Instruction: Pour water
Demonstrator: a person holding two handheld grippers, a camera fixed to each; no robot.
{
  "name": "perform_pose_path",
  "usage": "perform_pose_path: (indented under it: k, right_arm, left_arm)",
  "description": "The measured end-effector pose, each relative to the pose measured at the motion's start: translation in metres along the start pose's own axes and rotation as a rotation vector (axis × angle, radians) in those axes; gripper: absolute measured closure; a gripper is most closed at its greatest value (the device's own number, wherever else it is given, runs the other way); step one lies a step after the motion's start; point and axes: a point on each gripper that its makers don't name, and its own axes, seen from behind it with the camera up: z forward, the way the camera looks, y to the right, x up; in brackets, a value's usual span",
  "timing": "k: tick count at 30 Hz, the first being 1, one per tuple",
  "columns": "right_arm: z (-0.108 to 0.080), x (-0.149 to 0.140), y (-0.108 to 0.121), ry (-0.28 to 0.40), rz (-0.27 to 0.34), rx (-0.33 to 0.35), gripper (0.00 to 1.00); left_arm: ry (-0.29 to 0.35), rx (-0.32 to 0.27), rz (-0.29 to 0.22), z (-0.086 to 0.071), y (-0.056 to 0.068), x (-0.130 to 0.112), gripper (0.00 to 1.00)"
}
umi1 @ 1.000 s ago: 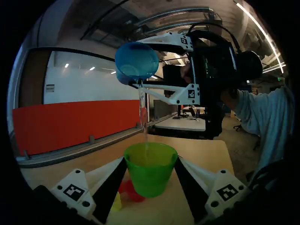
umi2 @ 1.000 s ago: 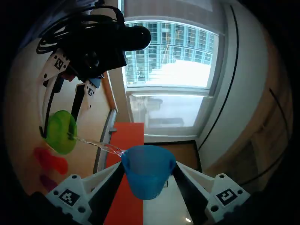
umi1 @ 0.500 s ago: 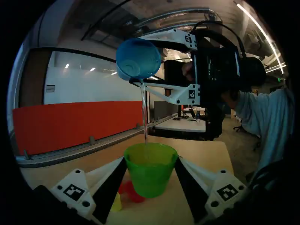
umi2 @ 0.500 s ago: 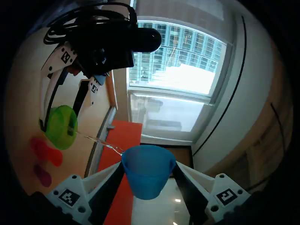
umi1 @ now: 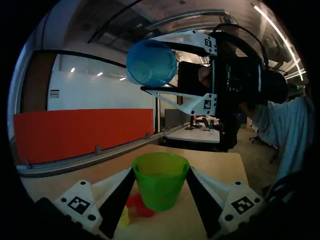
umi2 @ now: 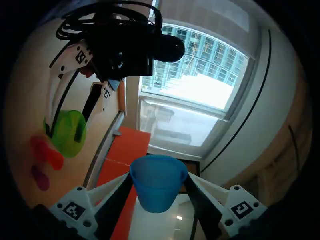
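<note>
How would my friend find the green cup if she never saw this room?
Find the wooden table beside the long orange wall. There, the left gripper clasps the green cup. It is upright and low; the blue cup is tipped, high up.

Left gripper [umi1: 160,173] and right gripper [umi2: 159,181]: white plastic, black inner pads [umi1: 120,194], square black-and-white markers [umi1: 78,204] and screws [umi1: 83,183] behind the jaws. Black cables [umi2: 105,14]; pale grey sleeve [umi1: 288,124].

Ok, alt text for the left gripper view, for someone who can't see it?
The left gripper holds an upright green cup low in the middle, over a wooden table. Above it, the right gripper holds a blue cup tipped on its side, no stream visible.
</note>
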Motion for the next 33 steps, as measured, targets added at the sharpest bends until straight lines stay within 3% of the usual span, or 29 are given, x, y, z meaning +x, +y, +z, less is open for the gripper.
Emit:
perform_pose_path:
  k: [6, 15, 21, 33]
  right_arm:
    - [-0.001, -0.005, -0.002, -0.002, 0.05, -0.004, 0.09]
    - [-0.005, -0.024, -0.004, -0.017, 0.268, -0.01, 0.1]
    - [-0.011, -0.028, -0.008, -0.024, 0.504, -0.006, 0.1]
    - [-0.026, -0.01, -0.008, 0.021, 1.104, 0.035, 0.09]
  left_arm:
    - [0.0, 0.001, 0.001, -0.001, -0.001, 0.001, 0.14]
    - [0.0, 0.002, 0.003, 0.001, 0.0, 0.004, 0.14]
    - [0.0, 0.004, 0.007, 0.002, -0.001, 0.006, 0.14]
    - [0.002, 0.008, 0.021, 0.0, -0.001, 0.012, 0.14]
